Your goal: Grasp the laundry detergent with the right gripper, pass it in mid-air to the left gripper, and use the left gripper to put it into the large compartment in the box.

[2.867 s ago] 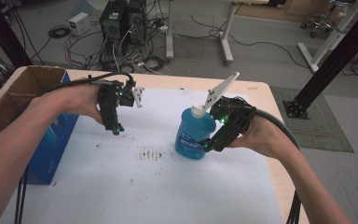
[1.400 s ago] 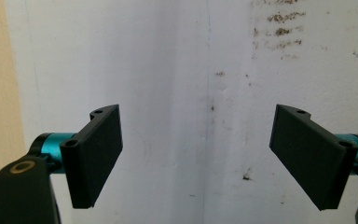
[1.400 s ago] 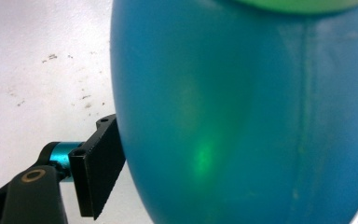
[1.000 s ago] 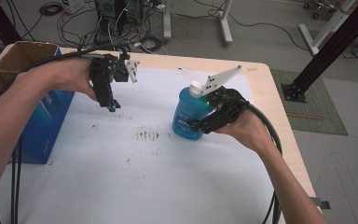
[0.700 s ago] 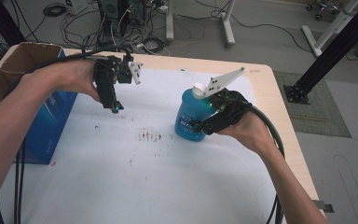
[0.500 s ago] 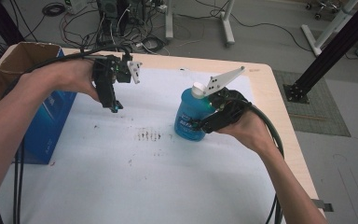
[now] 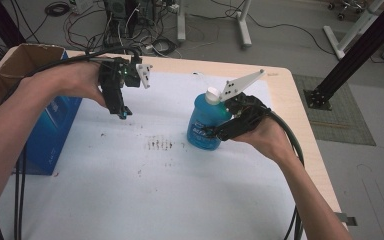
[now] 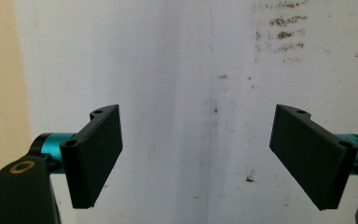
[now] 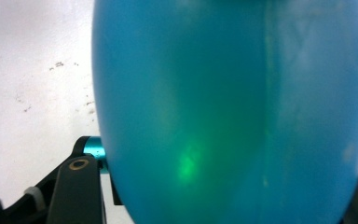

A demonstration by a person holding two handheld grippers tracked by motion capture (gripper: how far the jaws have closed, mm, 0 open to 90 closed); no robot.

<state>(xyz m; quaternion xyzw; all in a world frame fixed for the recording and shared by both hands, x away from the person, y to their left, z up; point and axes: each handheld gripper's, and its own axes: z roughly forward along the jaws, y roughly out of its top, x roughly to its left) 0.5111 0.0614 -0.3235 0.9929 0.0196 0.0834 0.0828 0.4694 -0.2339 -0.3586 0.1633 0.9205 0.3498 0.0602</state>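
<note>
Where the white sheet [image 7: 180,190] covers the wooden bench [image 7: 300,115], it carries a patch of dark specks [image 7: 160,144] near the frame's centre and a few stray ones around it. Beyond the far edge, at the top of the high view, cables [image 7: 130,30] tangle on a grey floor among white desk legs, and a black strut runs down the upper right corner. At the left edge a blue box [image 7: 50,135] stands on the sheet with an open cardboard carton [image 7: 15,62] just behind it.

Right of centre stands a blue bottle [image 7: 207,122] with a white cap, upright on the sheet. The right gripper [image 7: 220,132] comes in from the bottle's right side, jaws clamped round its lower body. The left gripper [image 7: 122,112] hangs over the sheet in the upper left, well apart from the bottle, pointing down.

Its own view looks straight onto the sheet, showing the jaws spread wide with nothing between them and the specks at upper right. From the right gripper view, the bottle's translucent blue wall looms close, a green glow low in it.
</note>
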